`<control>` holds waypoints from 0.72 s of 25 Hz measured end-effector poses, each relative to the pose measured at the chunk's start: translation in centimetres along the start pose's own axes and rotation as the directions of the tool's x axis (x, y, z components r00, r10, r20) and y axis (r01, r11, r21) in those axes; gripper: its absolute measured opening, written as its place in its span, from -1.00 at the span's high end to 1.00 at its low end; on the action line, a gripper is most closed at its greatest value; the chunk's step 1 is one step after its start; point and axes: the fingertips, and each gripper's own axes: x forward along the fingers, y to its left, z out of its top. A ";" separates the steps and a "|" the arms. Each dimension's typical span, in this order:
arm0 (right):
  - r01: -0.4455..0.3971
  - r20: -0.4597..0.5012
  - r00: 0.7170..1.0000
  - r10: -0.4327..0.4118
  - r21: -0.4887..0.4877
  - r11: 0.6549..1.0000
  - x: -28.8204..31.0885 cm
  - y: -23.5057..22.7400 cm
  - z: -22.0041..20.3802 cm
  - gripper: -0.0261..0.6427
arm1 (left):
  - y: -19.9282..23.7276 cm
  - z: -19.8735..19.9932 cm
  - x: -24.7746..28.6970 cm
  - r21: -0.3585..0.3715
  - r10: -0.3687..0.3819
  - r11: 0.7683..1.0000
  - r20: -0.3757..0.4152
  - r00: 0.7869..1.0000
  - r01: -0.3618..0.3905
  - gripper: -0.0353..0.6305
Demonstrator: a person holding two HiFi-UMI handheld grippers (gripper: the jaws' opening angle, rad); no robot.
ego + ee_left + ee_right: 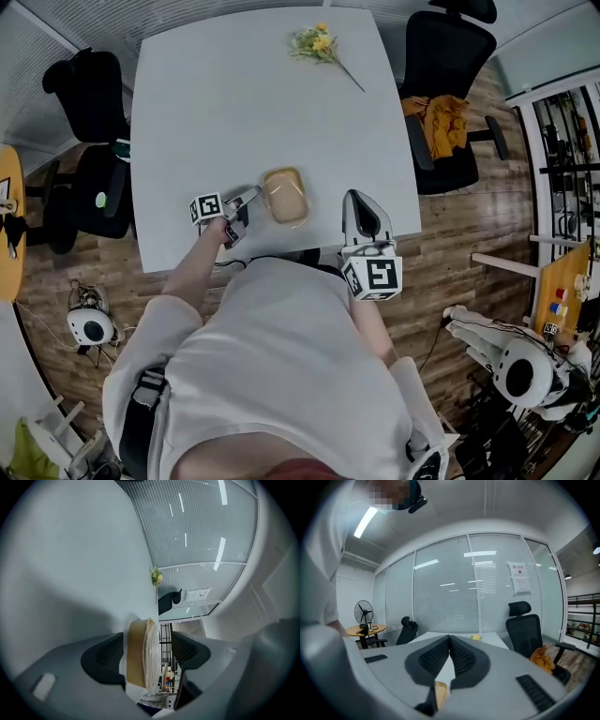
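A tan container with a clear lid [285, 195] lies near the front edge of the white table [216, 103]. My left gripper [248, 202] is at the container's left end. In the left gripper view the container [139, 653] stands edgewise between the spread jaws of the left gripper [147, 637], with a gap to the right pad [187, 651]. My right gripper [356, 197] hovers to the container's right over the table edge. In the right gripper view the right gripper [450, 641] is shut on nothing, and a corner of the container [440, 691] shows below it.
A small bunch of yellow flowers [317, 42] lies at the table's far side. Black office chairs stand at the right [445, 56] and left [89, 94]. A round wooden table [7, 216] is far left. A white machine [520, 366] sits on the floor at lower right.
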 end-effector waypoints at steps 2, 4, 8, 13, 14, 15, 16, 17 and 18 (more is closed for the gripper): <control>0.007 -0.002 1.000 -0.007 0.005 1.000 -0.2 -0.3 -0.1 0.90 | 0.3 -0.1 0.1 -0.002 -0.008 1.000 -0.002 1.000 0.008 -0.03; 0.014 -0.003 1.000 -0.014 0.009 1.000 -0.4 -0.5 -0.2 0.90 | 0.5 -0.2 0.2 0.007 -0.015 1.000 -0.008 1.000 0.015 0.09; 0.021 -0.010 1.000 -0.021 -0.007 1.000 -0.5 -0.8 -0.3 0.90 | 0.7 -0.5 0.6 0.023 -0.019 1.000 -0.026 0.999 0.020 0.15; 0.019 -0.016 1.000 -0.019 -0.001 1.000 -0.5 -0.9 -0.5 0.90 | 1.0 -0.5 0.8 -0.001 -0.028 1.000 -0.005 1.000 0.028 0.32; 0.020 -0.018 1.000 -0.020 0.002 1.000 -0.5 -1.0 -0.6 0.90 | 1.0 -0.6 0.9 -0.003 -0.031 1.000 -0.002 1.000 0.031 0.38; 0.021 -0.019 1.000 -0.021 0.004 1.000 -0.4 -1.1 -0.6 0.90 | 1.0 -0.6 0.9 -0.004 -0.035 0.999 -0.001 0.999 0.035 0.44; 0.022 -0.020 1.000 -0.022 0.006 1.000 -0.4 -1.1 -0.7 0.90 | 1.0 -0.6 0.9 -0.006 -0.042 0.999 0.000 0.999 0.042 0.48; 0.022 -0.021 1.000 -0.022 0.007 1.000 -0.4 -1.2 -0.7 0.90 | 0.9 -0.6 0.9 -0.007 -0.051 0.999 0.000 0.999 0.051 0.52; 0.023 -0.022 0.999 -0.023 0.009 1.000 -0.4 -1.2 -0.7 0.90 | 0.7 -0.6 0.9 -0.008 -0.060 0.998 0.000 0.998 0.060 0.56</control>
